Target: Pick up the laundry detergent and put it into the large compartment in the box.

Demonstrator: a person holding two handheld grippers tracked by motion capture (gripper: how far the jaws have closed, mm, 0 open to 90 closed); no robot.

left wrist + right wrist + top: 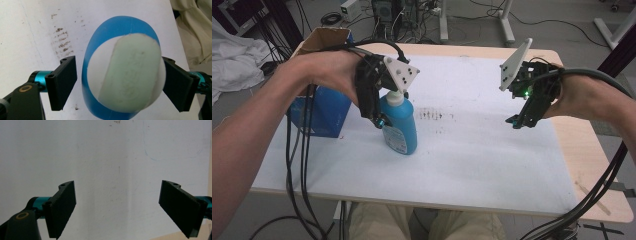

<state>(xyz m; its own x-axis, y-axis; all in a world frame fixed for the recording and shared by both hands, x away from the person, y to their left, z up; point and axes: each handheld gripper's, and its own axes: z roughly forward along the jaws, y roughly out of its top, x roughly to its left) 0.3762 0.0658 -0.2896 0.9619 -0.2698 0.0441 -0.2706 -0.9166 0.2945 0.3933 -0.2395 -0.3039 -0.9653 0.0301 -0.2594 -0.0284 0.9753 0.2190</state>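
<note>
Blue bottle (401, 125) stands between the left gripper's (120, 85) spread jaws; right gripper (117, 207) gapes empty.

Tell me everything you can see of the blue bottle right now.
The blue bottle looks like glossy plastic, with a white cap and a pale printed label on its front. It stands upright on the white table cover, just right of the blue carton. The left gripper hangs over it from above, jaws open on either side of its top; in the left gripper view one jaw is clear, the other is at the cap's edge, contact uncertain.
</note>
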